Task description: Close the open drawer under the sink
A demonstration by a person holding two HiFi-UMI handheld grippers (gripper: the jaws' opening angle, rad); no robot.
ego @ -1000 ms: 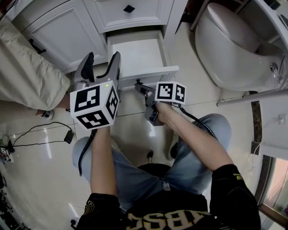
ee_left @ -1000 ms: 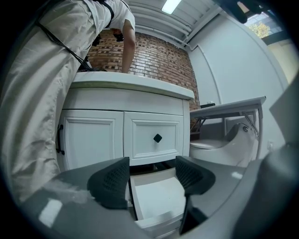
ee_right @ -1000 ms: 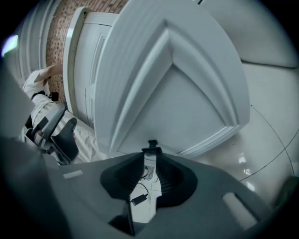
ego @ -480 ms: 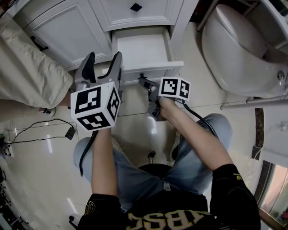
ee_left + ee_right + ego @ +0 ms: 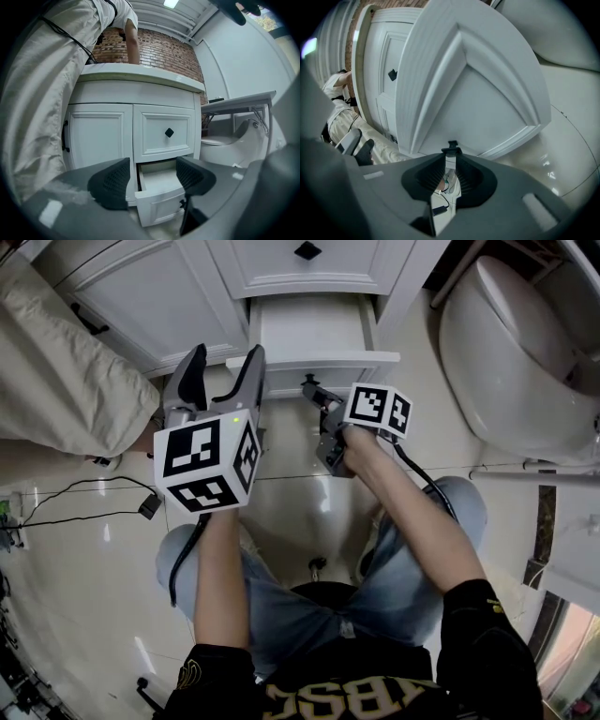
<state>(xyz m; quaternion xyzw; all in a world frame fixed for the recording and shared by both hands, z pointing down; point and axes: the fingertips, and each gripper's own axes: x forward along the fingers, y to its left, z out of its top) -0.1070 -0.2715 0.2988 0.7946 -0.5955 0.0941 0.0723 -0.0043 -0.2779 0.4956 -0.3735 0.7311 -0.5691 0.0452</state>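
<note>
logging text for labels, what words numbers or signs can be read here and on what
"ABSC": on the black shirt, cut off by the picture's lower edge.
Sleeve emblem: too small to read.
Left cube, right cube: square patterns, no letters.
Cabinet, drawer: none.

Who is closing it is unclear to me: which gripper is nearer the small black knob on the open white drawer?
Right. The right gripper is closed on the small black knob on the white drawer front; the left gripper hangs open, off to the knob's left.
</note>
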